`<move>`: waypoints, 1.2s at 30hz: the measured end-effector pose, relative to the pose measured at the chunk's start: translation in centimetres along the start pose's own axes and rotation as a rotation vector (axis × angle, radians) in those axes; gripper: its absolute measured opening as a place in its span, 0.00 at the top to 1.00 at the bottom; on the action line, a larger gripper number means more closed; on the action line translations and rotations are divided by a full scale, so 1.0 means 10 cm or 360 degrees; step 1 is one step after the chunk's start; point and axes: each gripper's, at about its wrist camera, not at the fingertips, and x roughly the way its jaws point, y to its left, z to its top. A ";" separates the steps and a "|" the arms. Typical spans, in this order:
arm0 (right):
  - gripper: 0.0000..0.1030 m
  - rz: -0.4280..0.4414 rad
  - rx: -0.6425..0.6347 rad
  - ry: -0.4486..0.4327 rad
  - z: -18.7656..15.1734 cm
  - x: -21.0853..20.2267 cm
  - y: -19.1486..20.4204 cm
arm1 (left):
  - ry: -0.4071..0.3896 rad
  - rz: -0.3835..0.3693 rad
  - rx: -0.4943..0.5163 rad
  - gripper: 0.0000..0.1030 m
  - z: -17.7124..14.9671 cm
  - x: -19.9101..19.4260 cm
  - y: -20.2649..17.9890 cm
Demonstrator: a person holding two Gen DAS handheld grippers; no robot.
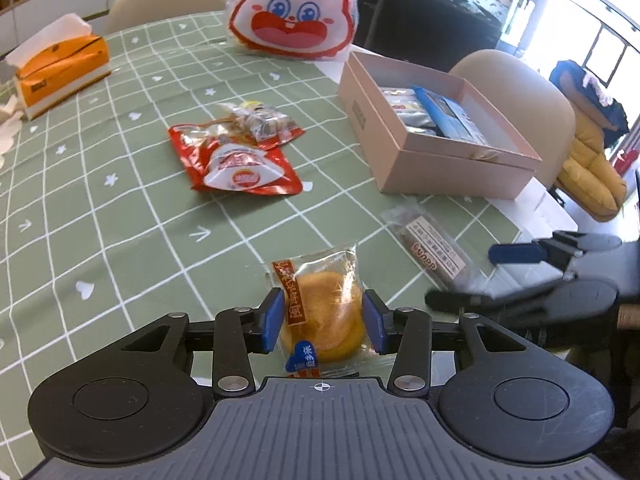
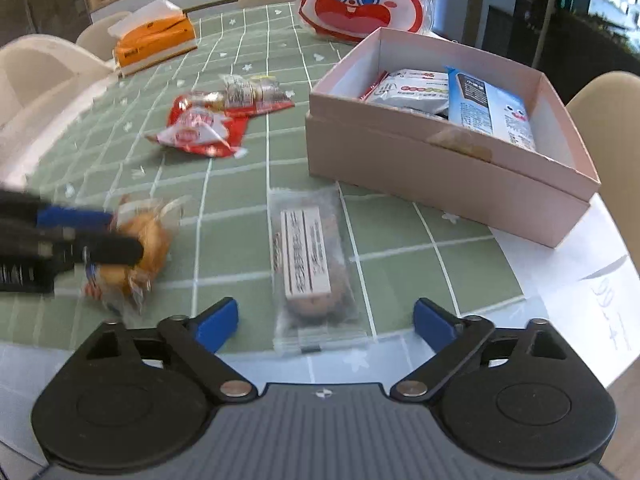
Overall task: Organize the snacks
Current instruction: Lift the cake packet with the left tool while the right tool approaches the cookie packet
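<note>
Beside the one pink box (image 2: 440, 172): two red snack packets (image 1: 240, 164), one clear-wrapped snack (image 1: 262, 120), one wrapped cake (image 1: 324, 312), one wrapped bar (image 2: 308, 264). Inside the box: two packets (image 2: 412, 90) visible.

You get little readable text here. Brown band on wrapped round cake (image 1: 324, 316): white Chinese characters, too small to read for sure. Blue heart on same wrapper: white characters, unclear. Brown label on long bar packet (image 1: 432, 248): Latin lettering seen upside down plus line of Chinese, not legible. Same bar in right view shows print lines only. Handwritten number on white paper (image 2: 608, 292) at table edge, looks like 99. Pink box (image 1: 440, 168) side: dark print, unreadable.
</note>
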 end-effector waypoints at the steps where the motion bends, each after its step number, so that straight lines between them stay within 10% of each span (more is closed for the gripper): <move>1: 0.11 -0.0011 0.0026 -0.0020 0.03 0.01 -0.01 | -0.0003 0.0007 -0.0013 0.54 -0.01 -0.01 0.01; 4: 0.18 -0.0029 0.0062 -0.0037 0.14 0.06 -0.01 | -0.0008 0.0003 -0.0055 0.54 -0.02 -0.01 0.04; 9: 0.59 -0.0031 0.0001 0.0002 0.17 0.08 0.01 | 0.0004 -0.0027 -0.0105 0.54 -0.03 -0.03 0.06; 13: 0.59 -0.0009 0.0000 0.0023 0.05 -0.01 -0.02 | 0.0011 -0.0025 -0.0120 0.81 -0.01 -0.02 0.04; 36: 0.49 -0.0025 -0.0032 -0.0045 -0.27 -0.23 -0.15 | 0.0061 0.0034 -0.0075 0.73 0.04 0.02 -0.14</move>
